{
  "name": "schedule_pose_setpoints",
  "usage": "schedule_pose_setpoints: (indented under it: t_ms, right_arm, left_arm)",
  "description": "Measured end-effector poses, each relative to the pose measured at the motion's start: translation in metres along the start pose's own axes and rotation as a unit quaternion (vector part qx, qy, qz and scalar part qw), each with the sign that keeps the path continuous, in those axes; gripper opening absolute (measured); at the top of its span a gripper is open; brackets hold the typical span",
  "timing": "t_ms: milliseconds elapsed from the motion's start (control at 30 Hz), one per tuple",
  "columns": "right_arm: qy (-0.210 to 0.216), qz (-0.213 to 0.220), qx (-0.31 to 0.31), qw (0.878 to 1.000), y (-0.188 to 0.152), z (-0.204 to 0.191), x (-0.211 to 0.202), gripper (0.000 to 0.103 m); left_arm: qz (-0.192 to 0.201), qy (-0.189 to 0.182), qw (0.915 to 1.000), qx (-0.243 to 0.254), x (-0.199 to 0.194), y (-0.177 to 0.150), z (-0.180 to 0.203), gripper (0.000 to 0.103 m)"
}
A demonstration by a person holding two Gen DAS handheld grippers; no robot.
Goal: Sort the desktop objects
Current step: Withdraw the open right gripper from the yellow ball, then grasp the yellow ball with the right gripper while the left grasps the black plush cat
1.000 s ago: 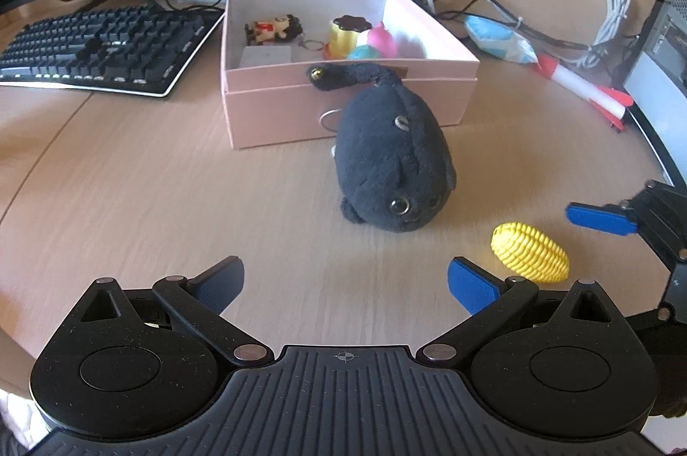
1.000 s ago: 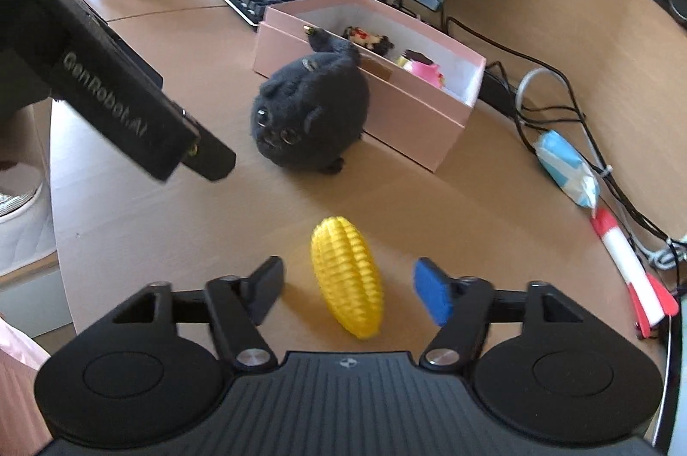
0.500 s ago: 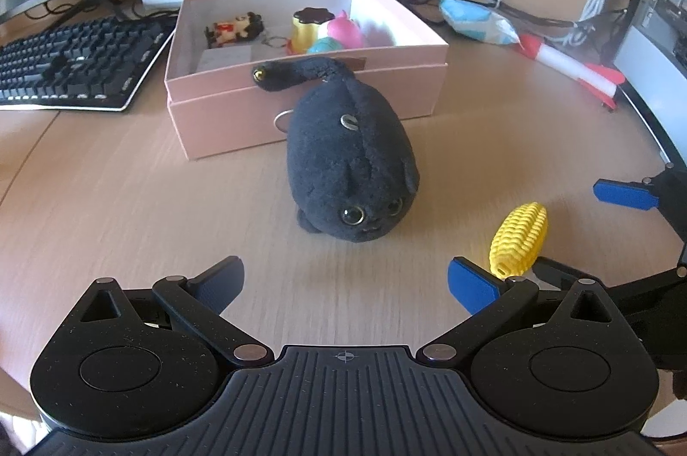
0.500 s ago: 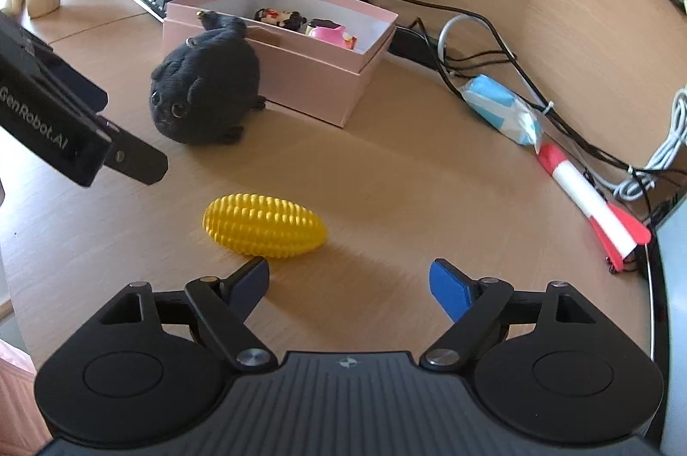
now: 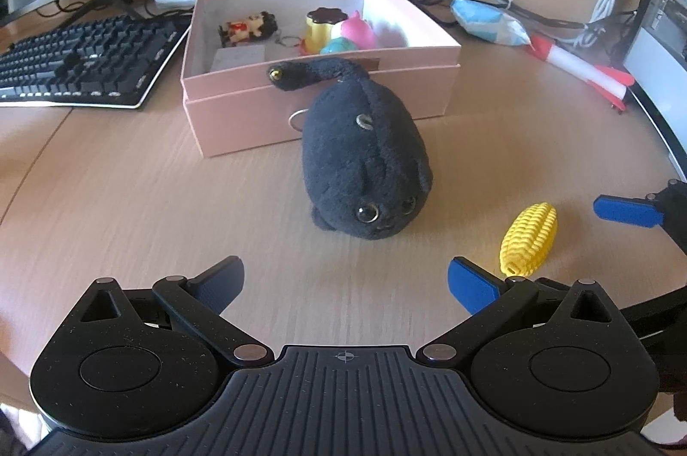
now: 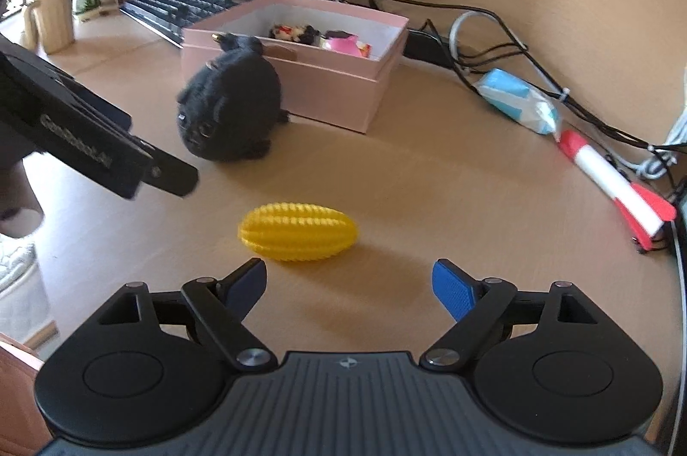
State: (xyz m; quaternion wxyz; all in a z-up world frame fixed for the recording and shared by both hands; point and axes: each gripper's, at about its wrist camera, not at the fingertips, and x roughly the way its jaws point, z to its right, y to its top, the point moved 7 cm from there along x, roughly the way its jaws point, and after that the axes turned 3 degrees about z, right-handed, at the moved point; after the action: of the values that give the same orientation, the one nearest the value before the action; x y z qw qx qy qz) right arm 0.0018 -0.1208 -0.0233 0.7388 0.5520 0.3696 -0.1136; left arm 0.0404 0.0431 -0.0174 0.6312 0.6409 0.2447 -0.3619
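On the pale wooden worktop, the left tongs are released, gripping nothing, with the fluffy black plush cat at their twelve o'clock. The cat's tail touches the front wall of the open pink cardboard box, which holds small toys. The ribbed yellow plastic corn toy lies on its side just ahead of the right tongs, at about eleven o'clock; these too are released and empty. A black keyboard sits at the box's nine o'clock.
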Motion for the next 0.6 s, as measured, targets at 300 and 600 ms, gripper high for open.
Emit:
schedule_pose_setpoints:
  t_ms: [300, 600]
  right_arm:
    - [0.033, -0.007, 0.056, 0.998, 0.013, -0.006, 0.014, 0.085]
    - [0.048, -0.017, 0.029, 0.998, 0.017, -0.02, 0.023, 0.068]
  left_arm:
    - [0.004, 0.015, 0.9998, -0.014, -0.007, -0.003, -0.012, 0.103]
    - [0.004, 0.022, 0.9995, -0.022, -0.01, -0.005, -0.022, 0.103]
